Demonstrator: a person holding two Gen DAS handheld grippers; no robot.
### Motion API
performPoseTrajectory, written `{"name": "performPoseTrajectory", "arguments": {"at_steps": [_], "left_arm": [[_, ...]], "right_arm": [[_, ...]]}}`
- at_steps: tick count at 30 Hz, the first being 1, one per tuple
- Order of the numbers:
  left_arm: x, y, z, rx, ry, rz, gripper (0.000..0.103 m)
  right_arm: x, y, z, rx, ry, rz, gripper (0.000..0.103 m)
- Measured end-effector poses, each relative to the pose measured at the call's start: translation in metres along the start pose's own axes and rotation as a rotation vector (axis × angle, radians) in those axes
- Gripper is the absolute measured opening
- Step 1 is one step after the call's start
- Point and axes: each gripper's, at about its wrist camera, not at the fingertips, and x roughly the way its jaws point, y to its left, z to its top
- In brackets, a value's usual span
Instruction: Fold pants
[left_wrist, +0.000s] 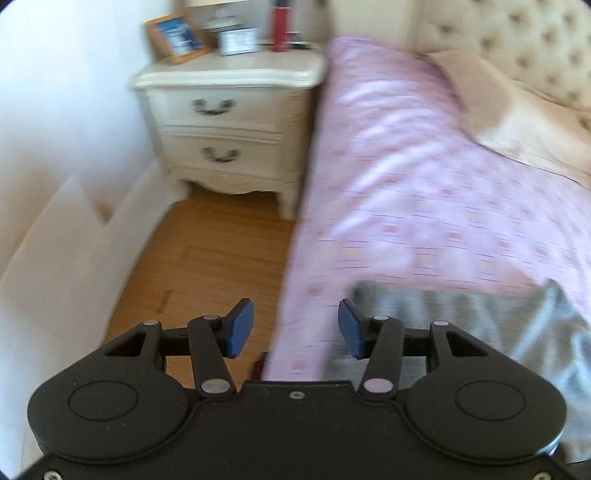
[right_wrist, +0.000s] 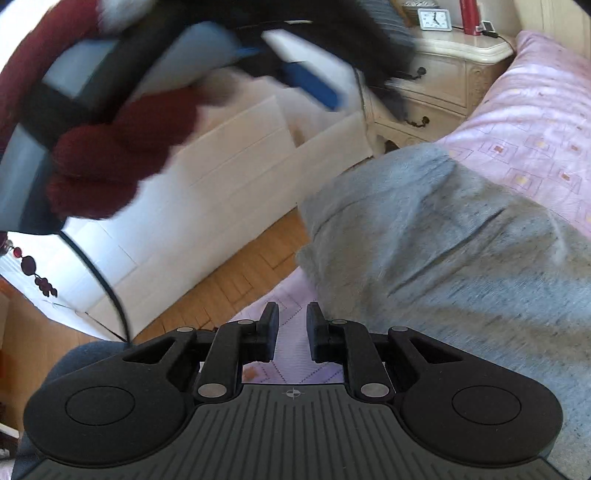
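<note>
Pants (right_wrist: 461, 236) on bed (right_wrist: 535, 122), beyond empty jaws

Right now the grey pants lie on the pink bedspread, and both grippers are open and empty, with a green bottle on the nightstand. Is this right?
Not quite: the bottle on the nightstand is red, not green, as the left wrist view shows. The rest holds: the grey pants lie on the pink bedspread, and the left gripper and right gripper are open and empty.

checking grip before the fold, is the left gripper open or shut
Open. In the left wrist view the left gripper has its blue pads wide apart with nothing between them; the grey pants lie ungrasped.
</note>
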Motion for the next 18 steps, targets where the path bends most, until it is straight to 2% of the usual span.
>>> {"name": "performPoseTrajectory", "arguments": {"at_steps": [2,10,11,12,13,15,17,18], "left_arm": [[0.009,-0.022,0.004,0.065,0.01,-0.019,0.059],[0.071,-0.072,0.021,0.288,0.114,0.141,0.058],[0.074,-0.071,0.02,0.291,0.127,0.152,0.048],[0.078,-0.067,0.022,0.268,0.141,0.14,0.036],[0.078,-0.058,0.026,0.201,0.162,0.092,0.015],[0.077,-0.023,0.03,-0.031,0.181,-0.003,0.014],[0.078,0.012,0.023,-0.221,0.196,-0.024,0.014],[0.081,0.028,0.017,-0.294,0.207,-0.065,0.015]], "right_arm": [[-0.002,0.004,-0.002,-0.013,-0.008,-0.028,0.017],[-0.034,-0.01,-0.016,0.071,-0.043,-0.039,0.017],[-0.04,-0.011,-0.017,0.073,-0.051,-0.043,0.017],[-0.046,-0.009,-0.019,0.077,-0.06,-0.045,0.017],[-0.053,-0.01,-0.021,0.086,-0.071,-0.047,0.017],[-0.066,-0.015,-0.027,0.115,-0.09,-0.053,0.017],[-0.082,-0.02,-0.032,0.142,-0.117,-0.065,0.017],[-0.089,-0.023,-0.034,0.154,-0.13,-0.078,0.017]]}}
